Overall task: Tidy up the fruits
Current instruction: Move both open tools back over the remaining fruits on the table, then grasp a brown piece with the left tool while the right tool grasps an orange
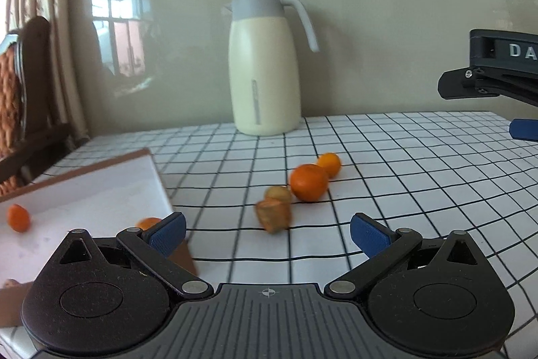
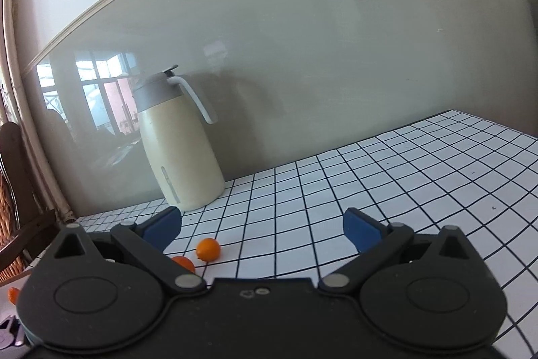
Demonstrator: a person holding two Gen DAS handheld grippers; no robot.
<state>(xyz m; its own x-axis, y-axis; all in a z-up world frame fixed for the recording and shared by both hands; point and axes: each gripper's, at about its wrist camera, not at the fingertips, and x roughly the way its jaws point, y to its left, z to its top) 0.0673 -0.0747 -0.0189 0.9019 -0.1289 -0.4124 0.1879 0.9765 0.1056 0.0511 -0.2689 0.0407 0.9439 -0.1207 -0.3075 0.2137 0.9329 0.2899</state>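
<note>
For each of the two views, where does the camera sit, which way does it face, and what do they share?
Left wrist: on the left gripper, facing the loose fruit, the white tray and the jug; the right gripper shows at right.
Right wrist: on the right gripper, higher, facing the wall; its open fingers show.
Shared: jug, checked tablecloth, small orange fruit.

Right gripper (image 1: 511, 130) cut off by right edge of left wrist view, only one blue pad and part of black body show; lettering on it cut to "DA". White tray (image 1: 84, 201) cut off at left edge, near corner hidden behind left gripper (image 1: 267, 232). One orange fruit (image 1: 148, 222) in tray half hidden behind blue pad. Husked fruits (image 1: 274, 212) motion-blurred. In right wrist view, mandarin (image 2: 183, 263) partly hidden by gripper linkage
</note>
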